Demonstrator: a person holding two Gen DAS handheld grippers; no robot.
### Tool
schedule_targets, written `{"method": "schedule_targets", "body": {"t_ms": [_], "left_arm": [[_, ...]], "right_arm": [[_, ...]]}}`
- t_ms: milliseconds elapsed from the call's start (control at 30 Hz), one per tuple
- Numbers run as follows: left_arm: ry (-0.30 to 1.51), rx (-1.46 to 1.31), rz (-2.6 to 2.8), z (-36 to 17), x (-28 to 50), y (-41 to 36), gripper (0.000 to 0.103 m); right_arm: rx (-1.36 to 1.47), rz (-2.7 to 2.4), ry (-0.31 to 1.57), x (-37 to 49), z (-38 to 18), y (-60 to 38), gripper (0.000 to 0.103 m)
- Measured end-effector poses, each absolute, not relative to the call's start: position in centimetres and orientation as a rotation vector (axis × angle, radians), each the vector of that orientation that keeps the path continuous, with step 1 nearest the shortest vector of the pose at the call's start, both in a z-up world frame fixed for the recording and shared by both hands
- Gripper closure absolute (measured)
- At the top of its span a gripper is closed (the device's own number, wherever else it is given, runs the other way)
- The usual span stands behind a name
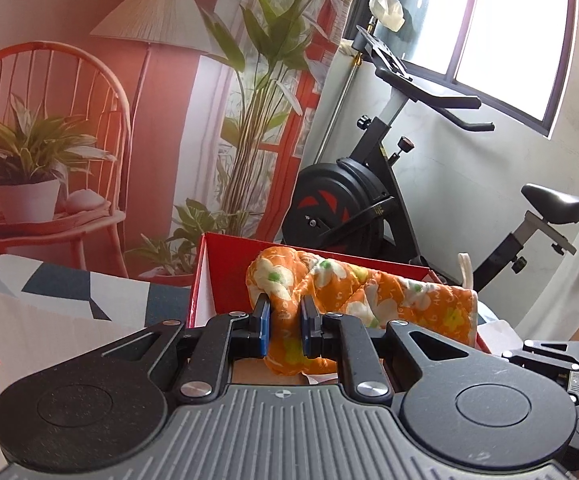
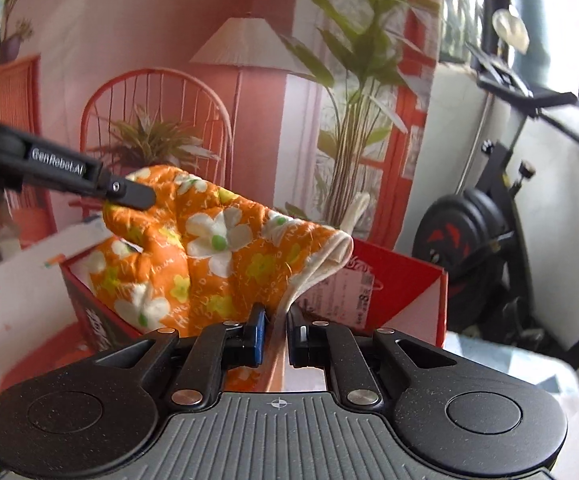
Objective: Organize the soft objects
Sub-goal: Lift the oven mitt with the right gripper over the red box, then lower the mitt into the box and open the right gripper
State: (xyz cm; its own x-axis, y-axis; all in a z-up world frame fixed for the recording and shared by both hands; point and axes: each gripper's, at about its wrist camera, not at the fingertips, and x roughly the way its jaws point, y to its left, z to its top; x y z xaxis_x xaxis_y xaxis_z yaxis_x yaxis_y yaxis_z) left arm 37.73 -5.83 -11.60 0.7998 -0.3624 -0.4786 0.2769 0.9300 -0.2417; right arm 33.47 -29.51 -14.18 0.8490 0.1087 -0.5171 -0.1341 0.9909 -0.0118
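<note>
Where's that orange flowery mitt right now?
The mitt hangs over the open red box, pinched between both grippers: left at one end, right at its cuff.

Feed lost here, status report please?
Both tongs, left and right, shut on orange oven mitt. Mitt stretched above red box. Nothing blocking.

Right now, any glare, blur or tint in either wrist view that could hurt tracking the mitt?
Left wrist: window blown out white, reddish flare across the left side, mitt sharp, bowed fisheye edges. Right wrist: softer overall, smeared at the left edge, mitt still readable over the red box.
</note>
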Motion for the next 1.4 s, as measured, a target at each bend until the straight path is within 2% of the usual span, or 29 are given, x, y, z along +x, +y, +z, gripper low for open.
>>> {"method": "schedule_targets", "body": {"t_ms": [333, 633, 867, 900, 933, 1000, 1067, 1167, 1233, 1367, 1400], "left_arm": [[0.438, -0.118, -0.389, -9.9, 37.5, -6.9, 0.087], [0.618, -0.041, -0.329, -13.1, 39.3, -7.2, 0.086], [0.671, 0.003, -0.319, -14.0, 39.8, -7.1, 0.084], [0.679, 0.006, -0.314, -14.1, 39.7, -7.2, 0.079], [0.688, 0.007, -0.306, -14.1, 39.8, -7.1, 0.069], [0.686, 0.004, -0.296, -14.1, 39.7, -7.1, 0.059], [0.674, 0.008, -0.293, -13.7, 39.4, -7.1, 0.056], [0.669, 0.011, -0.289, -13.2, 38.8, -7.0, 0.049], [0.663, 0.011, -0.282, -12.8, 38.1, -6.9, 0.038], [0.641, 0.009, -0.267, -11.9, 36.5, -6.3, 0.023], [0.640, 0.001, -0.268, -11.6, 36.0, -6.0, 0.018]], "right_arm": [[0.130, 0.136, 0.557, 31.6, -14.9, -30.3, 0.095], [0.226, 0.082, 0.648, 33.7, -16.8, -30.1, 0.095], [0.261, 0.042, 0.682, 34.3, -17.4, -30.4, 0.093], [0.262, 0.035, 0.682, 34.4, -17.4, -30.4, 0.090], [0.259, 0.020, 0.683, 34.3, -17.4, -30.4, 0.085], [0.260, -0.007, 0.684, 34.3, -17.4, -30.4, 0.080], [0.251, -0.033, 0.680, 34.2, -17.3, -30.5, 0.077], [0.223, -0.082, 0.669, 33.9, -17.0, -30.7, 0.067], [0.216, -0.108, 0.667, 33.6, -16.6, -30.9, 0.057], [0.186, -0.140, 0.652, 32.5, -15.6, -31.0, 0.041], [0.186, -0.142, 0.649, 32.2, -15.3, -31.0, 0.032]]}}
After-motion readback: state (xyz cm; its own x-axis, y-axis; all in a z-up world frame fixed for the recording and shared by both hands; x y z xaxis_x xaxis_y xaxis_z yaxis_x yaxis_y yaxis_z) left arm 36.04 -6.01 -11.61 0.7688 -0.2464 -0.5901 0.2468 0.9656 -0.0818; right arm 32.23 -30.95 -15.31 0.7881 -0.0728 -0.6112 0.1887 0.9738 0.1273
